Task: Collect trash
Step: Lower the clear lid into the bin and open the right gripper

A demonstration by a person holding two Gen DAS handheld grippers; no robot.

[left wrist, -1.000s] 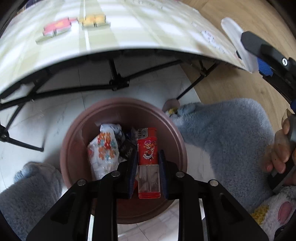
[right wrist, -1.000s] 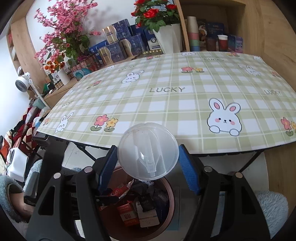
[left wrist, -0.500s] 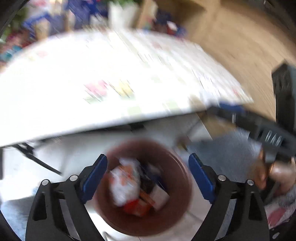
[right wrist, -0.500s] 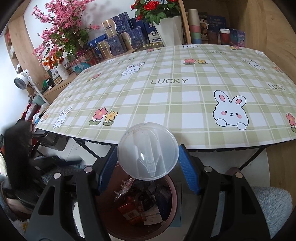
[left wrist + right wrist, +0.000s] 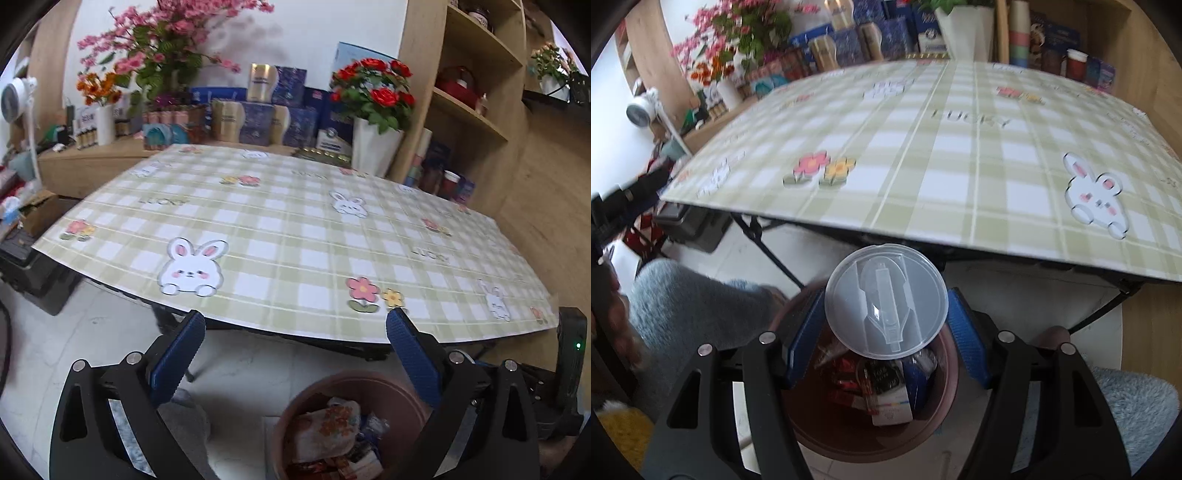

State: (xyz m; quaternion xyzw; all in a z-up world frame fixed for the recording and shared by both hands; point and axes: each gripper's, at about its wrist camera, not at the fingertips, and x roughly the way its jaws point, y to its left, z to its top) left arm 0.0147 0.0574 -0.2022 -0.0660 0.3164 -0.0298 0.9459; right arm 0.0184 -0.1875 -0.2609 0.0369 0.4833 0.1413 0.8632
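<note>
**Mia:** Where is the trash now?

**Ben:** The clear plastic lid point(image 5: 886, 301) is pinched between the blue pads of the right gripper point(image 5: 886, 325). It hangs right above the brown bin point(image 5: 942, 398). The bin stands on the white floor, just under the near edge of the table point(image 5: 960, 155) with the bunny cloth.

**Mia:** And the red lighter the other hand had?

**Ben:** A second ago the left gripper point(image 5: 295, 354) squeezed it over the bin. Now nothing is between its pads. Its jaws are opening and stand very wide. I think the lighter fell in with the other wrappers, but I cannot pick it out in the pile.

**Mia:** So that piece is done?

**Ben:** I think so. The left hand has lifted up and tipped back. Before, it looked straight down into the bin. Now it sees the whole table top, and the bin sits low at the bottom of its view point(image 5: 351, 424).

**Mia:** What else is different?

**Ben:** The right hand has come lower and closer to the bin. The lid was in front of the table edge before. Now it is over the bin's mouth.

**Mia:** What comes next?

**Ben:** Maybe it lets the lid drop in. The table top near the bin looks bare.
</note>
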